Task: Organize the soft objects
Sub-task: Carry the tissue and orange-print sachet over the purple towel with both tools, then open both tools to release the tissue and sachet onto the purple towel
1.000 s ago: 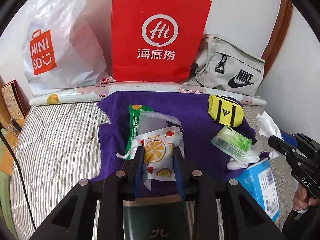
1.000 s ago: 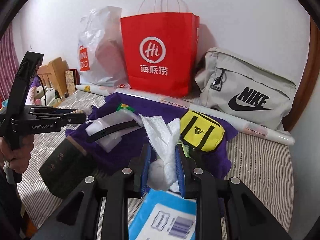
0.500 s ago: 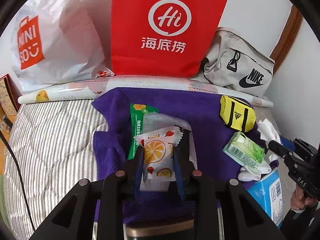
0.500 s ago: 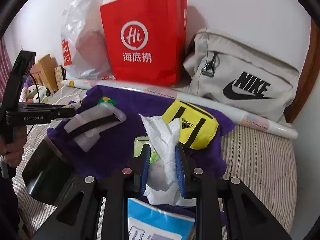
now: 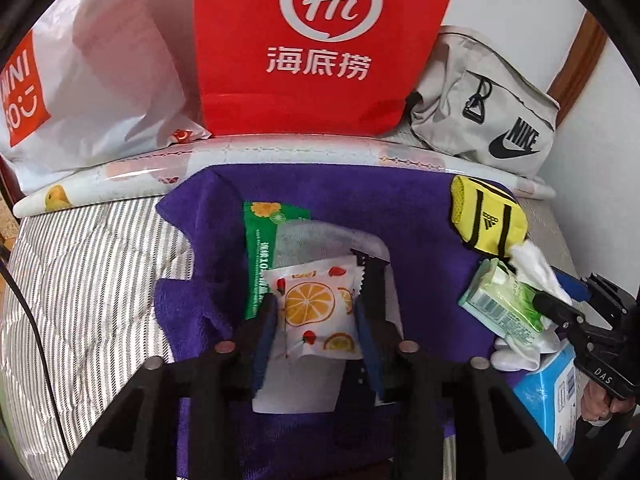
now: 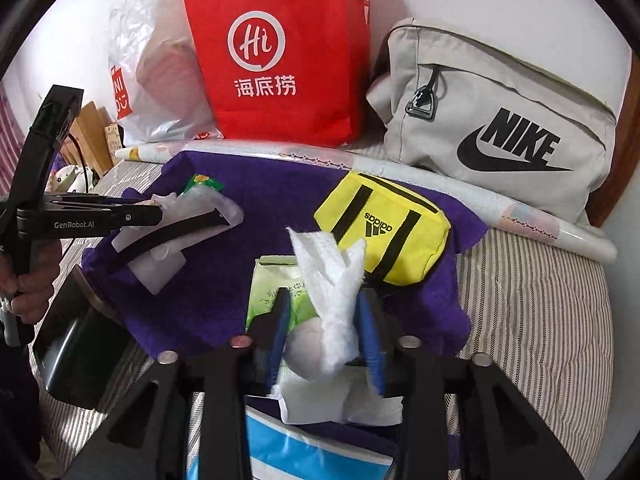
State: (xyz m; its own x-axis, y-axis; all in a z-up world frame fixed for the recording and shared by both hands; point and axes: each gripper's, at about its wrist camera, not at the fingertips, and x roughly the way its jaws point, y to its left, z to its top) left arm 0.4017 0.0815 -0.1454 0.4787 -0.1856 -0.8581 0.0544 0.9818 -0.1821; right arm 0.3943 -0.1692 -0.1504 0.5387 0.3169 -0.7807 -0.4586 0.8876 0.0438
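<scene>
A purple towel is spread on the striped bed. My left gripper points down at it with its jaws opening. A white packet with an orange-slice print lies between the pads on a white and grey pouch and a green wipes pack, and the pads stand just off its sides. My right gripper has its jaws opening too. A crumpled white tissue stands between them over a pale green tissue pack, with a gap at the left pad.
A yellow Adidas pouch lies on the towel's far right. A red paper bag, a white Miniso bag and a grey Nike bag stand against the wall behind a rolled sheet. A blue box is nearest me.
Both grippers have come forward and down over the purple towel. Their jaws have widened, so the orange-print packet and the white tissue are no longer pinched.
</scene>
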